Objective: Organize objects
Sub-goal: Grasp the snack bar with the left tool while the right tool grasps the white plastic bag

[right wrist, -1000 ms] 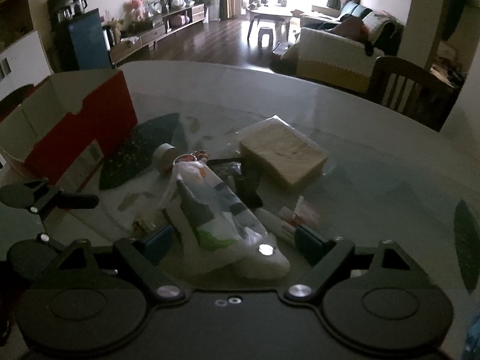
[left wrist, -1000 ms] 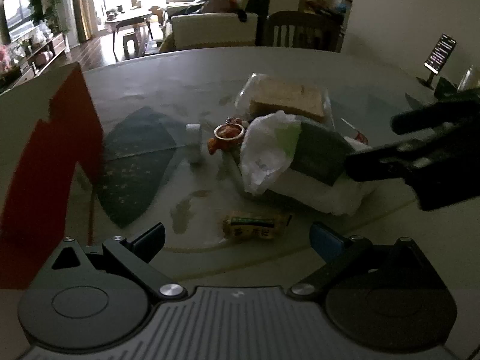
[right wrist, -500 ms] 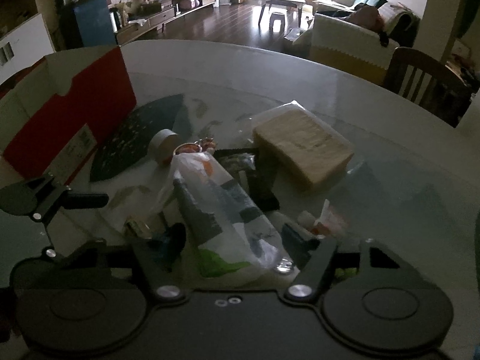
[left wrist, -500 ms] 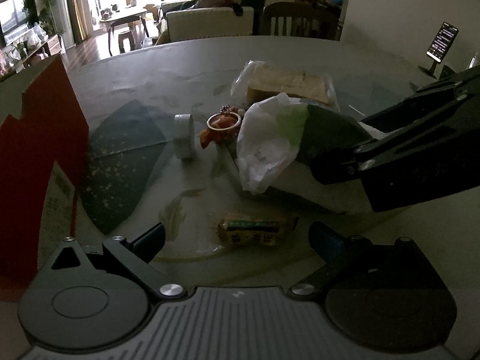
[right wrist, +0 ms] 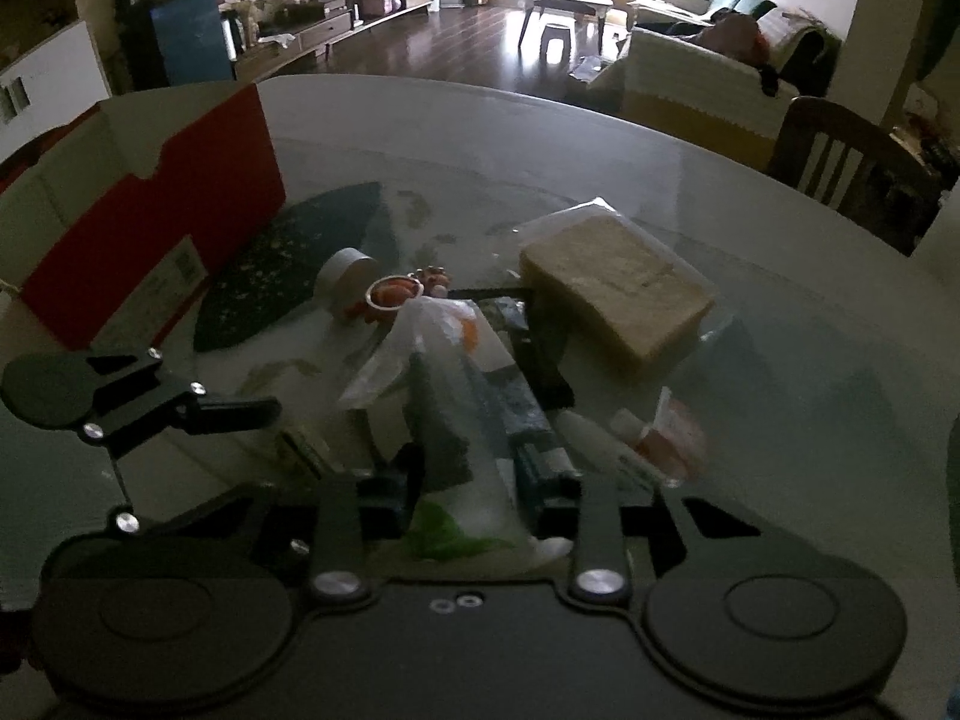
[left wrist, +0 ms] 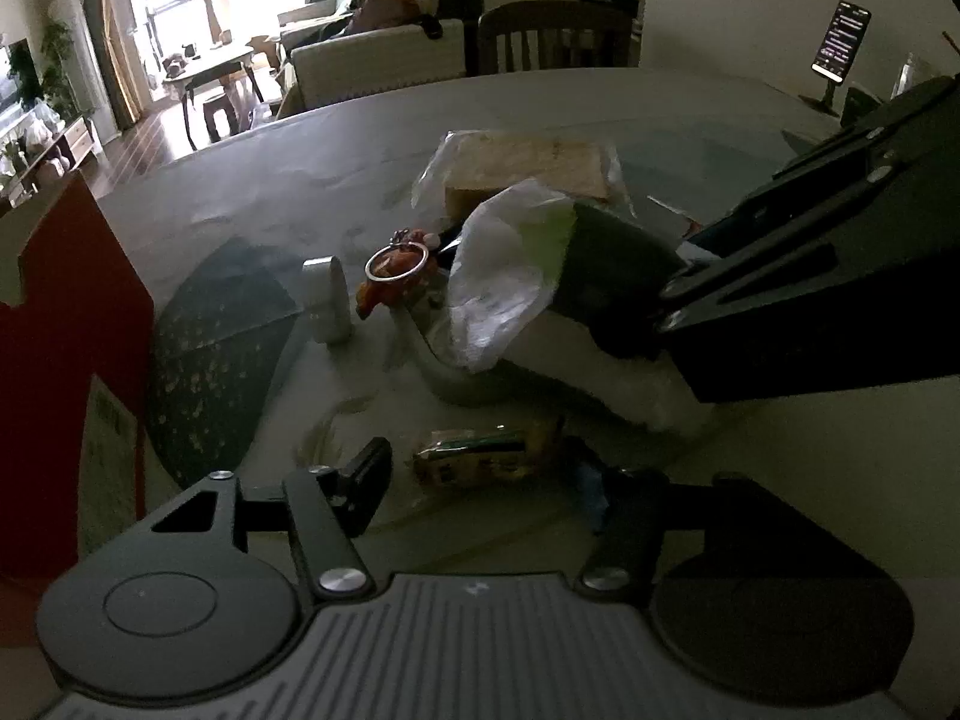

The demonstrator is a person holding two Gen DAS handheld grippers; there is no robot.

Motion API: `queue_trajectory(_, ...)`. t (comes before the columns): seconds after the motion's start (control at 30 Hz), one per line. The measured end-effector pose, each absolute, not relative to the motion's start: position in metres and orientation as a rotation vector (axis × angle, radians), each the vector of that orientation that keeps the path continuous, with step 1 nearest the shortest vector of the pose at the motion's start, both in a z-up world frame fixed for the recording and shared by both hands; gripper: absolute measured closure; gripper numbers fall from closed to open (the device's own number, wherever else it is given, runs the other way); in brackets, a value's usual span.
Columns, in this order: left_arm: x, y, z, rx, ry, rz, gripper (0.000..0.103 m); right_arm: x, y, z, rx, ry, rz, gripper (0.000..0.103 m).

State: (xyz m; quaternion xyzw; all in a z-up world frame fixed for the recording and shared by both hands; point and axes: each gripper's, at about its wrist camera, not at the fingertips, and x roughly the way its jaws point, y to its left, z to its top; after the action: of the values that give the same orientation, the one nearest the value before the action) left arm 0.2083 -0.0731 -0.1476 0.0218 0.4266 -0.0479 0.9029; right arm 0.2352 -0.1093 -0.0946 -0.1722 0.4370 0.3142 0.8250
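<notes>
Right wrist view: the right gripper (right wrist: 465, 489) has its fingers pressed in on the near end of the white, green-printed plastic bag with a dark flat pack inside (right wrist: 462, 414), which lies toward the near edge of the round glass-topped table (right wrist: 660, 180). The film is thin, soft and probably slippery, so the firmer dark contents look like the better place to grip than loose plastic; it should be light. In the left wrist view, the left gripper (left wrist: 480, 477) has its fingers apart, one on each side of the small yellow-and-green foil snack packet (left wrist: 486, 450), not touching it as far as I can tell. That packet looks light and crinkly; taking it across its short middle seems safest.

Further on, a white roll of tape (left wrist: 329, 300) stands on edge beside an orange charm on a metal ring (left wrist: 396, 279). Beyond them lies a tan rectangular block wrapped in clear film (right wrist: 618, 294), bulkier and likely stiffer. At the left edge stands an open red-and-white cardboard box (right wrist: 156, 222), plausibly the destination.
</notes>
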Motion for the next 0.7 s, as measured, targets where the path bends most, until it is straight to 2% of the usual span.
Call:
queue_trajectory(0.07, 0.207, -0.074, -0.145, 0.042, 0.881, -0.107, 0.050, 0.233, -0.111, -0.093, -0.367, 0.924, 0.659, 0.079)
queue_trajectory(0.2, 0.205, -0.072, -0.144, 0.036, 0.881, -0.111, 0.051, 0.230, -0.116, -0.088, -0.342, 0.919, 0.635, 0.081)
queue_trajectory(0.7, 0.167, -0.049, -0.114, -0.052, 0.840, -0.082, 0.052, 0.190, -0.143, -0.052, -0.242, 0.913, 0.604, 0.081)
